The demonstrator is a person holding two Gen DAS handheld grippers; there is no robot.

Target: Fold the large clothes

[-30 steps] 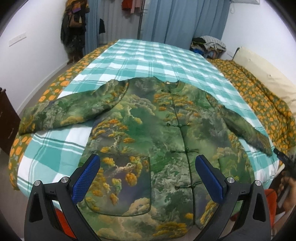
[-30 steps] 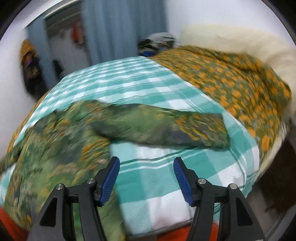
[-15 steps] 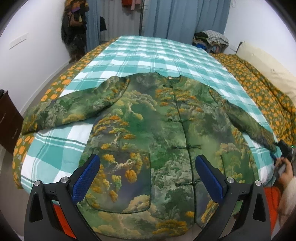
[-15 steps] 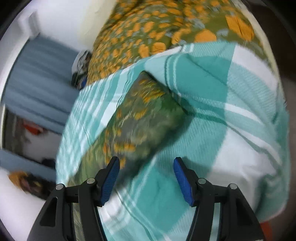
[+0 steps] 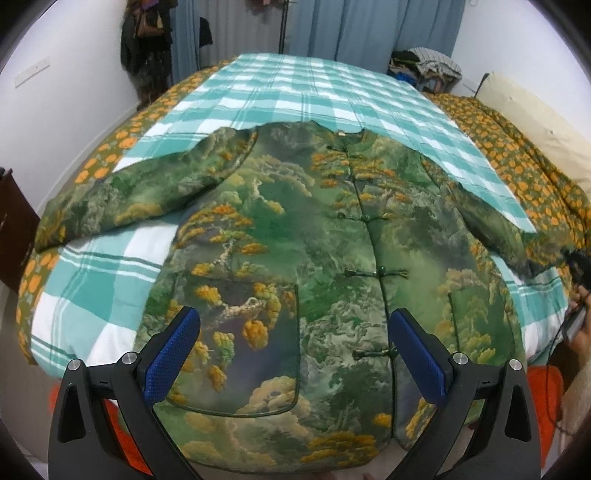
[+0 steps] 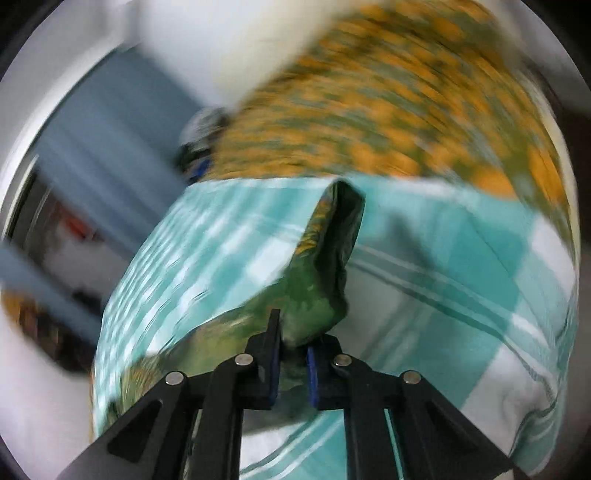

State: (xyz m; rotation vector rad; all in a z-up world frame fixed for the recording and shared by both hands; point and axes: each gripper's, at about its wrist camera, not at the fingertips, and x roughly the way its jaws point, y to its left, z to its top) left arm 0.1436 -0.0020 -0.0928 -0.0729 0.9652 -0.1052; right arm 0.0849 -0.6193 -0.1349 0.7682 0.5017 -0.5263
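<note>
From the left wrist we look down and forward along the left hand-held gripper (image 5: 293, 360) from the foot of the bed (image 5: 110, 291), high enough to take in the whole jacket (image 5: 295, 236) and the curtains (image 5: 369, 29) beyond. From the right wrist we sit much lower and nearer, rolled to one side, facing along the right hand-held gripper (image 6: 291, 360) toward the sleeve (image 6: 325, 266) at the bed's (image 6: 480, 295) corner; this view is blurred. Both views share that sleeve (image 5: 495, 229), the checked cover (image 5: 314, 88) (image 6: 221, 236), the orange-flowered quilt (image 5: 517, 155) (image 6: 388, 110) and the curtains (image 6: 110, 125). The right hand-held gripper (image 5: 576, 262) shows at the left view's right edge.
</note>
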